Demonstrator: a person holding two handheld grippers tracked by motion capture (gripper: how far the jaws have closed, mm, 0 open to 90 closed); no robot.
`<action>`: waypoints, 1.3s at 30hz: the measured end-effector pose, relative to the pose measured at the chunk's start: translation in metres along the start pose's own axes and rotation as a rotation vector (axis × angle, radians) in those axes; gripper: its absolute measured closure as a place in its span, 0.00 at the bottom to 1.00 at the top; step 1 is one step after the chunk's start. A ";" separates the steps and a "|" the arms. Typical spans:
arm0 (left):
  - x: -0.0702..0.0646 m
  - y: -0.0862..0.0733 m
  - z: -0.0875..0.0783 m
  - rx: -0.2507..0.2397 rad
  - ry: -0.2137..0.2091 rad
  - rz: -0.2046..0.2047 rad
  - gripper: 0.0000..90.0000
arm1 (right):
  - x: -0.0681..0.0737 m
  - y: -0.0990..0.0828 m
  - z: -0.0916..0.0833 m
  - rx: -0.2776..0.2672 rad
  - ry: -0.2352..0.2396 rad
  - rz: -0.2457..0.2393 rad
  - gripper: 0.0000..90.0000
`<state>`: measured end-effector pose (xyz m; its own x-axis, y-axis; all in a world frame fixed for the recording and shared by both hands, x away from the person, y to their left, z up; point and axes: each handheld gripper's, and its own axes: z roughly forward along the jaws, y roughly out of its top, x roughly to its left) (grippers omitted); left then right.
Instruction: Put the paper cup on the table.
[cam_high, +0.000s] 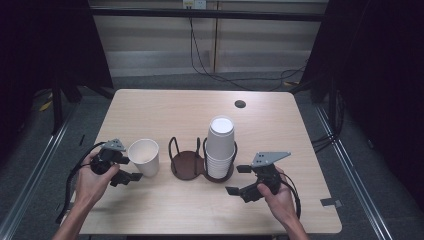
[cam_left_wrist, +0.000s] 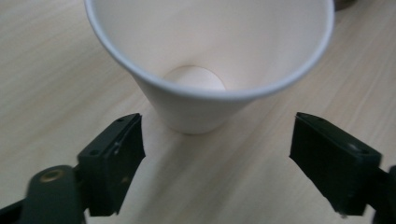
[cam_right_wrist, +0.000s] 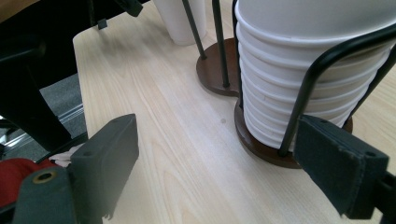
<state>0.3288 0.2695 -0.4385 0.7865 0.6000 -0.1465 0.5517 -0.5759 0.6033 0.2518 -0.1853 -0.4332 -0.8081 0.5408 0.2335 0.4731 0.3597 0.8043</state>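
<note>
1. We see a single white paper cup (cam_high: 144, 156) standing upright, mouth up, on the wooden table (cam_high: 165, 107), just left of a dark two-ring cup holder (cam_high: 187, 162).
2. The left gripper (cam_high: 131, 169) sits just beside this cup on its left, held in the person's left hand (cam_high: 90, 181). In the left gripper view its two black jaws stand wide apart, one to each side below the cup (cam_left_wrist: 210, 60), with bare table between them. The pads touch nothing (the cup's base lies just ahead of them), so we call these jaws open and empty.
3. The holder's left ring is empty, its brown base bare. Its right ring carries a stack of white cups (cam_high: 220, 147), nested with the bottoms up and rising above the wire hoops.
4. The right gripper (cam_high: 239, 179) lies near the stack's right side, in the right hand (cam_high: 280, 197). In the right gripper view its jaws are also spread wide and hold nothing; the stack (cam_right_wrist: 299, 70) and the holder's wire (cam_right_wrist: 303, 88) stand just ahead of the right-hand jaw.
5. A small dark round hole (cam_high: 240, 104) marks the table's far side.
</note>
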 end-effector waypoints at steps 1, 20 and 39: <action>-0.001 -0.002 -0.001 -0.009 0.013 -0.002 0.26 | 0.000 0.000 0.000 -0.002 0.000 0.000 0.16; -0.036 -0.031 -0.019 -0.274 0.004 -0.059 0.26 | -0.001 -0.003 -0.002 -0.004 -0.010 0.003 0.16; -0.089 -0.024 0.004 -0.438 -0.158 -0.066 0.24 | 0.001 -0.006 0.000 -0.018 -0.029 0.010 0.16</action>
<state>0.2471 0.2277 -0.4434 0.8050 0.5160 -0.2928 0.4595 -0.2301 0.8578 0.2482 -0.1864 -0.4375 -0.7927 0.5661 0.2261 0.4746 0.3405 0.8117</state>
